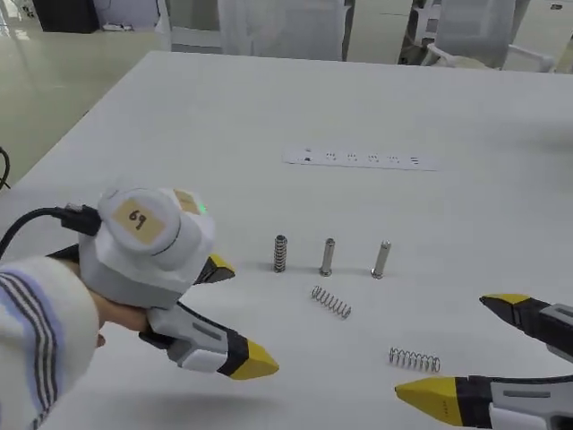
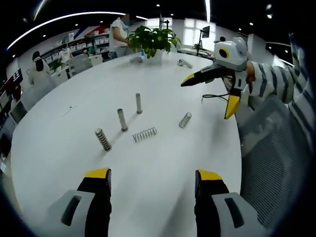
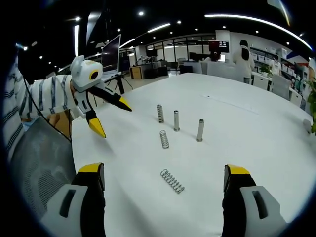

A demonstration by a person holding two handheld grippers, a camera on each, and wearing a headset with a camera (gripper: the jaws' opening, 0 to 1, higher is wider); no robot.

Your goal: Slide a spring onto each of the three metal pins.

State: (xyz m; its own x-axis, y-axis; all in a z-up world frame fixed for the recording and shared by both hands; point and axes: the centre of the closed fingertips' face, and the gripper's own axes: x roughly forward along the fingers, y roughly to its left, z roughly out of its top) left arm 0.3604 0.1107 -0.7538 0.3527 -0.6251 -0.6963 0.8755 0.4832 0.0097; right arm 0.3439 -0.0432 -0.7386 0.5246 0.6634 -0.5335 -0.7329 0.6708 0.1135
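Three metal pins stand in a row on the white table. The left pin (image 1: 280,253) wears a spring; the middle pin (image 1: 328,256) and right pin (image 1: 381,259) are bare. One loose spring (image 1: 331,301) lies just in front of the middle pin, and another spring (image 1: 414,360) lies nearer, to the right. My left gripper (image 1: 237,313) hovers open and empty left of the pins. My right gripper (image 1: 461,348) is open and empty at the lower right, with the nearer spring (image 3: 172,180) just ahead of its jaws. The sprung pin (image 2: 102,139) is the closest one in the left gripper view.
A white power strip (image 1: 363,159) lies flat beyond the pins. Chairs (image 1: 474,36) stand at the table's far edge. A potted plant (image 2: 153,37) sits on the far end of the table. People stand in the background.
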